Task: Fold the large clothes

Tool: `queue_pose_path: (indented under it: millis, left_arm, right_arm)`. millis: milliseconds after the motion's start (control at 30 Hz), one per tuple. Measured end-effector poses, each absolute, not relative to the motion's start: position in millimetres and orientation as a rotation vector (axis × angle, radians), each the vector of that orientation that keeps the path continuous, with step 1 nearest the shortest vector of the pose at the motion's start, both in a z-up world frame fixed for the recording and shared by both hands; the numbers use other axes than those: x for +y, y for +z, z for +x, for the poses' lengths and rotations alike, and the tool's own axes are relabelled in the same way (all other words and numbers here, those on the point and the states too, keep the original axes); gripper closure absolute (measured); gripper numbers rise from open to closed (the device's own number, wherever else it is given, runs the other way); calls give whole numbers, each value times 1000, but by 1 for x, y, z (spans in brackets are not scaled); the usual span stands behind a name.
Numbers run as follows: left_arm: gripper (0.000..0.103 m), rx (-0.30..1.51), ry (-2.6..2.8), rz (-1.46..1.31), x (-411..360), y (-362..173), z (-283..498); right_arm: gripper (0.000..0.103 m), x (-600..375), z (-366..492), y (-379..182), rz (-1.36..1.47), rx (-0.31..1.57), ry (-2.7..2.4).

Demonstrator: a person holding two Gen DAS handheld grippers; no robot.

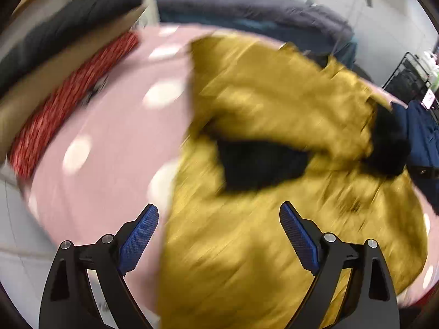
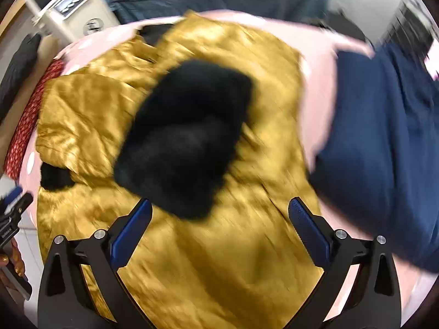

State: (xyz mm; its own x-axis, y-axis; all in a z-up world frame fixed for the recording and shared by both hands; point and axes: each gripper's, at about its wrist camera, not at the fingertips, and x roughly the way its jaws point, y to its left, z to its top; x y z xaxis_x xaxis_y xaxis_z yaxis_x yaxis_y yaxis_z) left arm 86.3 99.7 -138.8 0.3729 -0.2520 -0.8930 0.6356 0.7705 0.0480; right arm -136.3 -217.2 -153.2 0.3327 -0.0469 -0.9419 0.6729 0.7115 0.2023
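Note:
A large mustard-yellow jacket (image 1: 260, 104) with black fleece lining (image 1: 260, 164) lies spread on a pink polka-dot table cover (image 1: 109, 137). My left gripper (image 1: 219, 213) is open and empty, above the jacket's left edge. In the right wrist view the jacket (image 2: 219, 246) fills the middle, with a black fleece hood or lining (image 2: 186, 137) bunched on top. My right gripper (image 2: 219, 211) is open and empty just above the jacket, near the black fleece. The left gripper (image 2: 13, 203) shows at the left edge. Both views are motion-blurred.
A dark blue garment (image 2: 384, 150) lies on the table to the right of the jacket. A red patterned cloth (image 1: 68, 96) runs along the table's left side. Grey and blue bedding (image 1: 247, 11) lies beyond. A white cabinet (image 2: 68, 8) stands at the back left.

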Motion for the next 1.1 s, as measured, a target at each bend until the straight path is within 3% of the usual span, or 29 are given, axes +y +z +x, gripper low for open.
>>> queue_pose_path:
  millis: [267,567,667,833,933,1000,1100]
  left_arm:
    - [16,1229,-531,235,195,-157,121]
    - [19,1339,-794,280,161,-175,113]
    - [28,1409,-837,359,154,-199,90]
    - [31,1426,-853,450,160,-217,61]
    - [45,1442,-848,406,166,-214,62]
    - [63,1457,-841,393,167,-214,65]
    - [79,1462,-855,421,165,-211,66]
  right_arm:
    - [5,-224,-210,-186,833,1188,-569]
    - [5,-226,-250,-205,1037,1153,-527]
    - [5,-227,-258,-214,1059,1166,-513]
    - [5,-220,-277,-218,1057,1172,-442]
    - [5,-208,-284,-219,1027,1214,-379]
    - [5,-201,-285,-218,1003,1247,-340]
    - [16,-186,-286,-219,937,1309,-315]
